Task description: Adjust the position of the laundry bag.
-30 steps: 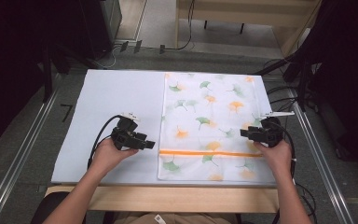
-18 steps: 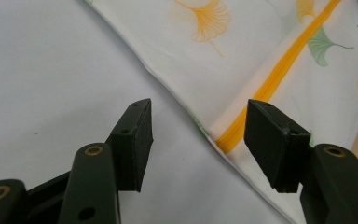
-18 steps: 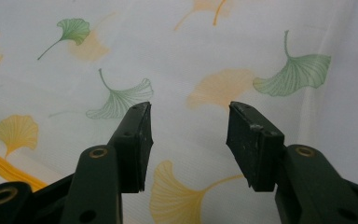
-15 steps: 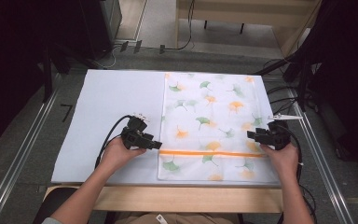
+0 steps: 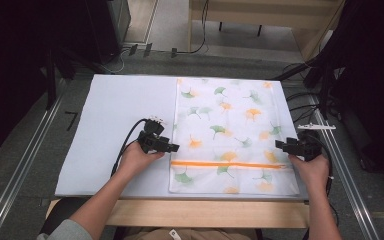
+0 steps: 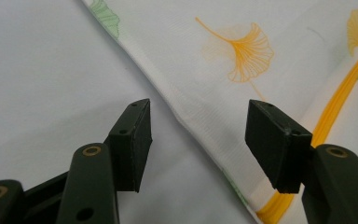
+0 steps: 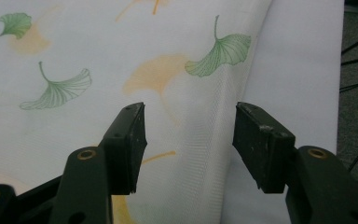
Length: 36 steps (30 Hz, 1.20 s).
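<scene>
At the cloth's left edge we hold our left gripper [image 5: 172, 147], jaws apart and bare, just opened a little. The leaf-printed cloth [image 5: 230, 130] lies flat on the right half of the white worktop [image 5: 115, 110]. At its right edge our right gripper [image 5: 280, 145] stands apart too, jaws just widened, nothing pinched.
</scene>
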Each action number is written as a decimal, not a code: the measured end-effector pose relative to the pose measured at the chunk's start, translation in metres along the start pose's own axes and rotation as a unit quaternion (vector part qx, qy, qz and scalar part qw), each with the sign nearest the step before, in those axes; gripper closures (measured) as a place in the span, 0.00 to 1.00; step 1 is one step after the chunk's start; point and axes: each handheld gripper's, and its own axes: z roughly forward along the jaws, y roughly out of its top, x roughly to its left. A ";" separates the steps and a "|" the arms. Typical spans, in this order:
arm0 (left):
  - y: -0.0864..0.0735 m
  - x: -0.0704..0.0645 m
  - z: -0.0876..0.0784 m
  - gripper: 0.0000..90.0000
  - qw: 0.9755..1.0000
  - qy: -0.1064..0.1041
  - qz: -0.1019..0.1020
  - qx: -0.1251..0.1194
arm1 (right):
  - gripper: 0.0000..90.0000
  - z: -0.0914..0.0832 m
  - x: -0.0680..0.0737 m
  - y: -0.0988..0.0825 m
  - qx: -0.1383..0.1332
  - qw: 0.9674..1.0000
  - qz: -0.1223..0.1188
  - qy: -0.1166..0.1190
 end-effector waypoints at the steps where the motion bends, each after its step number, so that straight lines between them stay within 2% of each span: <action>1: 0.000 0.000 0.002 0.46 1.000 0.000 -0.001 0.002 | 0.50 0.000 0.000 0.000 0.000 1.000 0.000 0.000; 3: 0.001 -0.003 0.005 0.45 1.000 0.005 -0.001 -0.006 | 0.49 0.005 -0.003 0.001 0.007 1.000 -0.004 -0.001; 5: 0.002 -0.005 0.007 0.45 1.000 0.007 -0.004 -0.012 | 0.49 0.012 -0.007 0.001 0.022 1.000 0.001 -0.003; 7: 0.003 -0.007 0.009 0.45 1.000 0.013 -0.004 -0.014 | 0.49 0.013 -0.007 0.001 0.028 1.000 0.003 -0.002; 8: 0.003 -0.009 0.010 0.46 1.000 0.018 0.004 -0.012 | 0.48 0.017 -0.004 0.000 0.042 0.999 -0.005 -0.005; 9: 0.004 -0.011 0.011 0.46 1.000 0.021 0.000 -0.016 | 0.48 0.017 -0.004 0.000 0.042 0.999 -0.005 -0.005; 10: 0.004 -0.012 0.012 0.49 1.000 0.018 0.004 -0.018 | 0.50 0.019 -0.002 0.002 0.041 0.999 0.004 -0.004; 11: 0.004 -0.012 0.014 0.49 1.000 0.000 0.004 -0.020 | 0.50 0.019 -0.002 0.002 0.041 0.999 0.004 -0.004; 12: 0.004 -0.015 0.016 0.49 1.000 0.006 0.001 -0.027 | 0.51 0.020 0.000 0.002 0.039 0.999 0.007 -0.003; 15: 0.005 -0.019 0.017 0.54 0.999 0.025 0.010 -0.024 | 0.62 0.022 0.009 0.004 0.043 0.999 -0.007 -0.017; 16: 0.004 -0.018 0.017 0.60 0.999 0.033 0.012 -0.026 | 0.68 0.023 0.014 0.004 0.045 0.999 -0.012 -0.020; 17: 0.004 -0.018 0.017 0.64 0.999 0.033 0.012 -0.026 | 0.68 0.023 0.014 0.004 0.045 0.999 -0.012 -0.020; 18: 0.005 -0.016 0.016 0.64 0.999 0.033 0.010 -0.026 | 0.74 0.024 0.015 0.005 0.046 0.999 -0.016 -0.020; 19: 0.005 -0.016 0.017 0.69 0.999 0.031 0.007 -0.028 | 0.78 0.024 0.016 0.005 0.046 0.999 -0.016 -0.021; 20: 0.005 -0.014 0.017 0.76 0.999 0.032 0.009 -0.028 | 0.85 0.024 0.016 0.005 0.048 0.998 -0.018 -0.033; 22: 0.004 -0.013 0.016 0.80 0.999 0.034 0.011 -0.028 | 0.90 0.024 0.016 0.006 0.047 0.998 -0.014 -0.038; 23: 0.004 -0.014 0.017 0.80 0.999 0.032 0.009 -0.030 | 0.90 0.024 0.016 0.006 0.047 0.998 -0.014 -0.038; 24: 0.003 -0.014 0.017 0.89 0.999 0.022 0.012 -0.026 | 0.99 0.023 0.016 0.005 0.048 0.998 -0.022 -0.031; 25: 0.003 -0.016 0.018 0.89 0.999 0.021 0.013 -0.027 | 0.99 0.023 0.016 0.005 0.048 0.998 -0.022 -0.031; 27: 0.003 -0.018 0.018 0.98 0.999 0.018 0.020 -0.022 | 1.00 0.023 0.017 0.005 0.050 0.998 -0.022 -0.030; 32: 0.004 -0.012 0.015 1.00 1.000 -0.010 0.004 -0.023 | 1.00 0.022 0.015 0.005 0.050 0.998 -0.016 -0.026; 36: 0.004 -0.012 0.013 1.00 1.000 -0.013 0.006 -0.022 | 1.00 0.020 0.013 0.006 0.047 0.999 -0.003 -0.020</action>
